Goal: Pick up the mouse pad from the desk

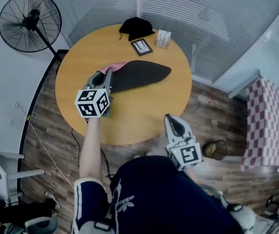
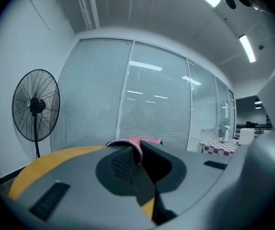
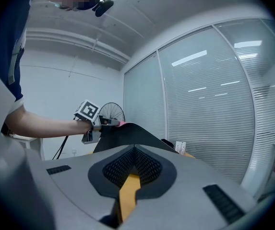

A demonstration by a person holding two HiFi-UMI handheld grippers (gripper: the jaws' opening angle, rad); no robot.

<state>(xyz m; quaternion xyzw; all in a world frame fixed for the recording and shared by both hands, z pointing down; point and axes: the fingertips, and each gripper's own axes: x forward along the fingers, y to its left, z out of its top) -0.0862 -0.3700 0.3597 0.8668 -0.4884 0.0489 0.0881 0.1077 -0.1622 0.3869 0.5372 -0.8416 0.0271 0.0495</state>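
Left gripper has the mouse pad, jaws clamped on its near-left edge, pink underside curling up at the pinch. You see it in the left gripper view too: pads closed on that pink-and-black rim. The held end is up above the round table, while the pad's far tip stretches toward the table's right side; whether that tip rests on the wood, I can't tell. Right gripper waits at the table's near edge, jaws together, nothing in them. So this looks like the lift itself, grasp done. Next, I reckon: raise the pad until the trailing end clears the tabletop, keeping it away from the black cap at the table's far edge.
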